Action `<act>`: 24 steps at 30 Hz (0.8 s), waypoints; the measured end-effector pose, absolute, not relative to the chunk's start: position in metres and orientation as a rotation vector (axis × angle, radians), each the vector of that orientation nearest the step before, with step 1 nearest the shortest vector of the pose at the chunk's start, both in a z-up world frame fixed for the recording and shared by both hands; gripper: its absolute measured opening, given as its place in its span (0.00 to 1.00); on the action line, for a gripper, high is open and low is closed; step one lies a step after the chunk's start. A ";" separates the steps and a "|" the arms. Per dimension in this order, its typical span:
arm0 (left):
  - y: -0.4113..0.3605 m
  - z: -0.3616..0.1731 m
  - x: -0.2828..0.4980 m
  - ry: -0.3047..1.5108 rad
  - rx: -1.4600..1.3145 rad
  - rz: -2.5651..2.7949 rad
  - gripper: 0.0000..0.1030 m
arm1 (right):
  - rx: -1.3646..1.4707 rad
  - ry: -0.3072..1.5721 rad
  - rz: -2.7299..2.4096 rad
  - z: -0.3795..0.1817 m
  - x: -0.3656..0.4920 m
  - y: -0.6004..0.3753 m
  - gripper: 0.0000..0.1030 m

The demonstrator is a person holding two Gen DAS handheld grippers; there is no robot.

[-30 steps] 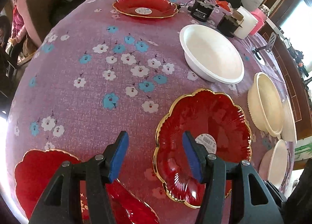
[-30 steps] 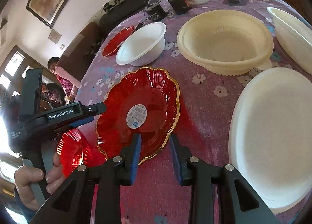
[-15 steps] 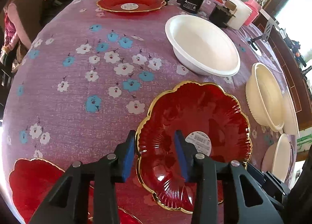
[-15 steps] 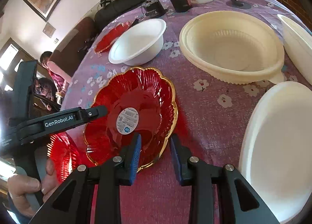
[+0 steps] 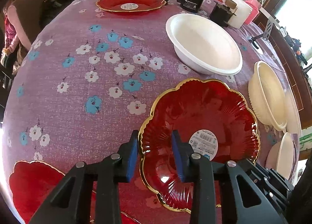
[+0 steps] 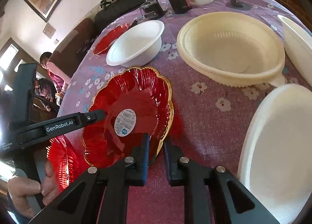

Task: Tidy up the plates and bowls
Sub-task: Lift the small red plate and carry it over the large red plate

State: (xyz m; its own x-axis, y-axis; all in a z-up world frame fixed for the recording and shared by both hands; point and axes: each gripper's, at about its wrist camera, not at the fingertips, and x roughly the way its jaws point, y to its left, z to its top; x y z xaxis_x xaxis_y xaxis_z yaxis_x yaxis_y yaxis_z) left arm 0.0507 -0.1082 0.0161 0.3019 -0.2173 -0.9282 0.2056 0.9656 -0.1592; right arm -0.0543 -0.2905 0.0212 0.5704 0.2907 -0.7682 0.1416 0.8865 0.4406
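A red scalloped plate (image 5: 200,122) with a gold rim and a barcode sticker lies on the purple flowered cloth. My left gripper (image 5: 155,155) straddles its left rim, one pad outside and one over the plate's inside. Its jaws are closing and a gap still shows. In the right wrist view the same plate (image 6: 134,103) has its near right rim between the narrow, closing jaws of my right gripper (image 6: 156,151), whose pads press on it. The left gripper's finger (image 6: 95,115) reaches over the plate from the left.
A second red plate (image 5: 33,185) lies near left and a third (image 5: 130,2) at the far side. Behind and to the right are a white bowl (image 6: 136,42), a cream bowl (image 6: 232,48) and a white plate (image 6: 276,146). Boxes and jars stand at the back.
My left gripper shifted right from bare cloth to straddle the plate's left rim, and its jaws narrowed. The right gripper's jaws narrowed onto the right rim.
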 end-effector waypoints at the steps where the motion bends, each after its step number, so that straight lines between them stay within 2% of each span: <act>1: -0.109 0.016 0.051 1.230 -0.008 -0.282 0.31 | 0.487 0.967 0.091 0.021 -0.054 -0.290 0.14; 6: -0.106 0.018 0.048 1.216 -0.020 -0.299 0.27 | 0.487 0.952 0.089 0.023 -0.058 -0.289 0.14; 24: -0.096 0.042 0.021 1.149 -0.068 -0.349 0.28 | 0.482 0.887 0.095 0.043 -0.080 -0.292 0.14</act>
